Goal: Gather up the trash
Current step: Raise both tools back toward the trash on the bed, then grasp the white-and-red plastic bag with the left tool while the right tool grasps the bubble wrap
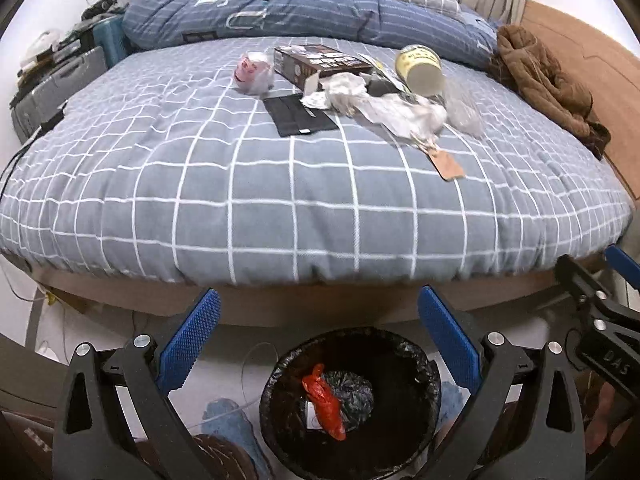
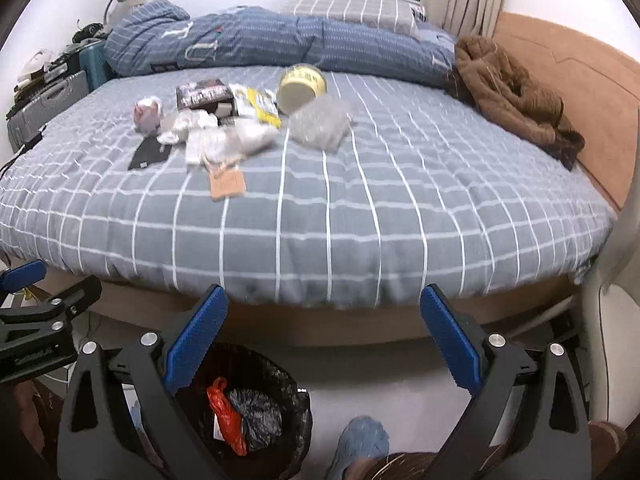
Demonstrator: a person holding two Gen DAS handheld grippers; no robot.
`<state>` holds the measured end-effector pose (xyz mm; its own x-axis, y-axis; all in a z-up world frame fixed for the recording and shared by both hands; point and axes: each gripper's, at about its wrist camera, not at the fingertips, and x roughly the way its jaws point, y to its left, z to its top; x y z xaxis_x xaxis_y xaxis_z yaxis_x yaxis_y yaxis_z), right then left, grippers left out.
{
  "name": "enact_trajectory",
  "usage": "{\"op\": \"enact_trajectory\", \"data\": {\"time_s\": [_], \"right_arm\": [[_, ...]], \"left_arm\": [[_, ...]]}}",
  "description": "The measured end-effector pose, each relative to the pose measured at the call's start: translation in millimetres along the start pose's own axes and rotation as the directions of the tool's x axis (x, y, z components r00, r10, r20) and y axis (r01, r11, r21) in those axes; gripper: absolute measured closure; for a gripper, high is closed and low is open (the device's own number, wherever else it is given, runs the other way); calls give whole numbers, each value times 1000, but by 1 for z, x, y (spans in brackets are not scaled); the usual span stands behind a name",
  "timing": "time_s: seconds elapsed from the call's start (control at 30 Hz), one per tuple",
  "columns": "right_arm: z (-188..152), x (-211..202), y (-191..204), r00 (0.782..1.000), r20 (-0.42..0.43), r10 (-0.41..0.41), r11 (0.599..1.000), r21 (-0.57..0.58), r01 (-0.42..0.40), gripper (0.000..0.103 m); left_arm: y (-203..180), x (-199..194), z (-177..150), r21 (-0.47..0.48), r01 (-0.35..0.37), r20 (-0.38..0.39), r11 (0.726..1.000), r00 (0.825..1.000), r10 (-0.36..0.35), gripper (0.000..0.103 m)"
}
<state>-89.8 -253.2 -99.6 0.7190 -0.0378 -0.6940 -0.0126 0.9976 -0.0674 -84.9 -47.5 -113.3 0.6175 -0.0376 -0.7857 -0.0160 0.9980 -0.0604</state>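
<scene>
Trash lies in a pile on the grey checked bed (image 1: 280, 200): a dark carton (image 1: 320, 62), a yellow paper cup (image 1: 420, 70) on its side, crumpled white paper (image 1: 384, 106), a clear plastic bag (image 1: 464, 110), a pink wrapped item (image 1: 254, 74), a black flat packet (image 1: 298, 116) and a brown tag (image 1: 448, 164). A black-lined bin (image 1: 352, 400) stands on the floor at the bed's foot, holding a red bag (image 1: 324, 404). My left gripper (image 1: 320, 340) is open above the bin. My right gripper (image 2: 322, 338) is open and empty, to the right of the bin (image 2: 248, 408).
A rolled blue duvet (image 1: 300, 12) and a pillow lie at the far side of the bed. A brown jacket (image 1: 544, 80) lies by the tan headboard on the right. Suitcases and clutter (image 1: 52, 76) stand at the left. My feet in blue slippers (image 2: 360, 444) are beside the bin.
</scene>
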Motion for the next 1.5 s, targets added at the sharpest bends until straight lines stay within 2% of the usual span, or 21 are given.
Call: {"op": "enact_trajectory", "data": {"time_s": [0.23, 0.63, 0.83, 1.17, 1.5], "right_arm": [[26, 4, -3, 999, 40, -5, 1000, -6, 5, 10], [79, 33, -17, 999, 49, 21, 999, 44, -23, 10], [102, 52, -15, 998, 47, 30, 999, 38, -32, 10], [143, 108, -21, 1000, 11, 17, 999, 28, -17, 10], [177, 178, -30, 998, -65, 26, 992, 123, -18, 10]], "left_arm": [[5, 5, 22, -19, 5, 21, 1000, 1000, -5, 6], [6, 24, 79, -46, 30, 36, 998, 999, -28, 6], [18, 41, 113, -51, -11, 51, 999, 999, 13, 6], [54, 84, 175, -78, -82, 58, 994, 995, 86, 6], [78, 134, 223, -117, -100, 42, 988, 994, 105, 6]]}}
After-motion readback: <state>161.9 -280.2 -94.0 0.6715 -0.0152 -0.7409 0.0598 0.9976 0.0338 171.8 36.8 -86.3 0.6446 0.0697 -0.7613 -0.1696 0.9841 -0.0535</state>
